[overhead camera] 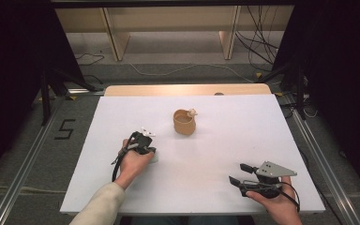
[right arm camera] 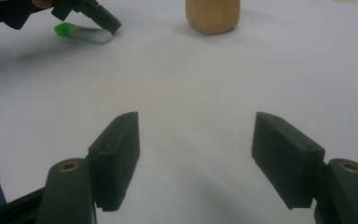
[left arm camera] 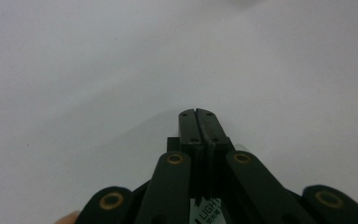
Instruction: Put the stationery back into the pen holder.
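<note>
On the white table (overhead camera: 243, 140), a tan cup (overhead camera: 184, 123) stands mid-board. The right gripper (right arm camera: 196, 154) rests near the front edge, jaws spread, empty. The left gripper (left arm camera: 198, 113), jaws clenched together on nothing, touches the small green-and-white stick (right arm camera: 84, 33).

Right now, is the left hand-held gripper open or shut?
Shut. In the left gripper view the left hand-held gripper has its two black jaws pressed together with nothing between them, over the white table.
</note>
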### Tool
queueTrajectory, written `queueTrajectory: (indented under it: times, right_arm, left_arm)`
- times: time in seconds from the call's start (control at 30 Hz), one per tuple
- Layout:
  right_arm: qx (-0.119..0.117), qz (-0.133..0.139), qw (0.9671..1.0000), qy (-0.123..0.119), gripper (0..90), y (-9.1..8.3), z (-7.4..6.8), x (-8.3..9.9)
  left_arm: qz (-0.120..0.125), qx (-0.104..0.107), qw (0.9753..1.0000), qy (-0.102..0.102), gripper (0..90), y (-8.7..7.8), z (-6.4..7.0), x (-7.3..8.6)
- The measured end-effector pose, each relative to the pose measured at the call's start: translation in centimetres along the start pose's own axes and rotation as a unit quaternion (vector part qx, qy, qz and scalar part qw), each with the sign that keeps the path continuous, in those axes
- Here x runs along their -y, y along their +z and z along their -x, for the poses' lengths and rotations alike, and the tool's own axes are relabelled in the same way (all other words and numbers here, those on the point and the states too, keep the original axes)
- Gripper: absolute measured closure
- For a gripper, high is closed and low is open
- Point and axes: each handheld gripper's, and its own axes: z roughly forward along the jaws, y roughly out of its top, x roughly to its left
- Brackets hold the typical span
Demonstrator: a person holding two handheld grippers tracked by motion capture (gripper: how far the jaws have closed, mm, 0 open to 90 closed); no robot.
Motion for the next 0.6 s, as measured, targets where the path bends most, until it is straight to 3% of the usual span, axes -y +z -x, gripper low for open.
queueTrajectory:
  times: [0.2,0.6]
  right_arm:
    - [-0.001,0.002,1.0000,-0.001,33.0,0.0,0.0,0.0]
    - [0.000,0.000,1.0000,-0.001,33.0,-0.1,0.0,0.0]
  left_arm:
    - [-0.016,0.008,0.9998,0.004,89.9,-0.4,0.3,0.3]
    - [-0.051,0.030,0.9976,0.034,89.8,-1.8,1.8,1.3]
